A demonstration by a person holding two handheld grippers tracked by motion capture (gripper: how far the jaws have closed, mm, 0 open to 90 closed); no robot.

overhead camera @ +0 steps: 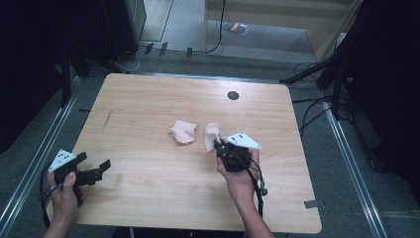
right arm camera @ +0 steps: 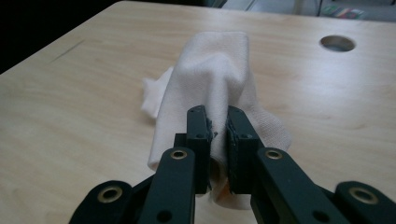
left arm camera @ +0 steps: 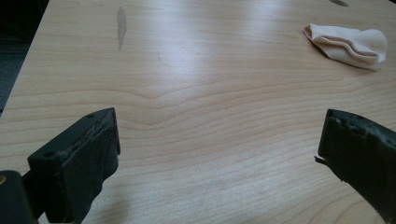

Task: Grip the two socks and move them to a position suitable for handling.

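Two pale beige socks are on the wooden table (overhead camera: 148, 198). One sock (overhead camera: 183, 132) lies crumpled near the middle, also seen as the sock (left arm camera: 350, 42) far right in the left gripper view. The other sock (overhead camera: 212, 135) hangs lifted off the table, pinched at its edge by my right gripper (overhead camera: 218, 145). In the right gripper view the jaws (right arm camera: 218, 122) are shut on this sock (right arm camera: 215, 74), and the lying sock (right arm camera: 150, 95) peeks out behind it. My left gripper (overhead camera: 97, 170) rests at the table's left front, wide open (left arm camera: 217, 135) with bare wood between its fingers.
A round cable hole (overhead camera: 233, 95) sits at the table's far centre, also seen as the hole (right arm camera: 337, 43). A dark scuff (overhead camera: 107, 118) marks the left side. Black stands and cables (overhead camera: 317, 109) crowd the floor right of the table.
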